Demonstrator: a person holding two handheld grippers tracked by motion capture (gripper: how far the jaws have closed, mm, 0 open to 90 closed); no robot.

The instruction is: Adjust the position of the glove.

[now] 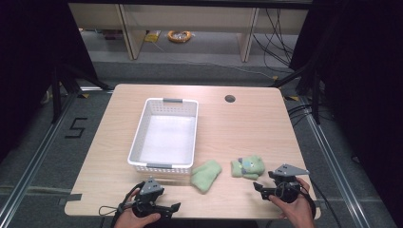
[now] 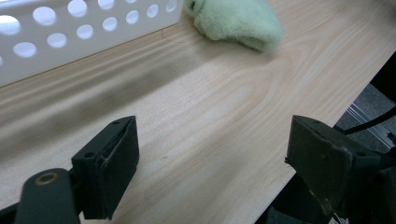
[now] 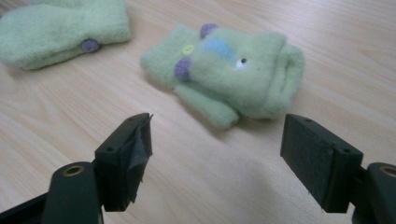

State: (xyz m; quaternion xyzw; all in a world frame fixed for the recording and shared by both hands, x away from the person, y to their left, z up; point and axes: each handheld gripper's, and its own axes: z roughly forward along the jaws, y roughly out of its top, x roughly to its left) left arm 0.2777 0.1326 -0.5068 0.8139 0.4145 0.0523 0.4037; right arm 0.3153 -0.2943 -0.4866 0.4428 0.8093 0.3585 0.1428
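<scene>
Two light green fleece mittens lie near the table's front edge. The plain one rests just right of the white basket. The other mitten, with purple and blue patches and a yellow button, lies further right. My right gripper is open, low over the table, just short of the patched mitten. My left gripper is open near the front edge, in front of the basket, with nothing between its jaws.
The perforated white basket wall stands close to the left gripper. A round cable hole sits at the table's back right. The table's front edge runs beside the left gripper's jaw. Shelving legs and cables stand beyond the table.
</scene>
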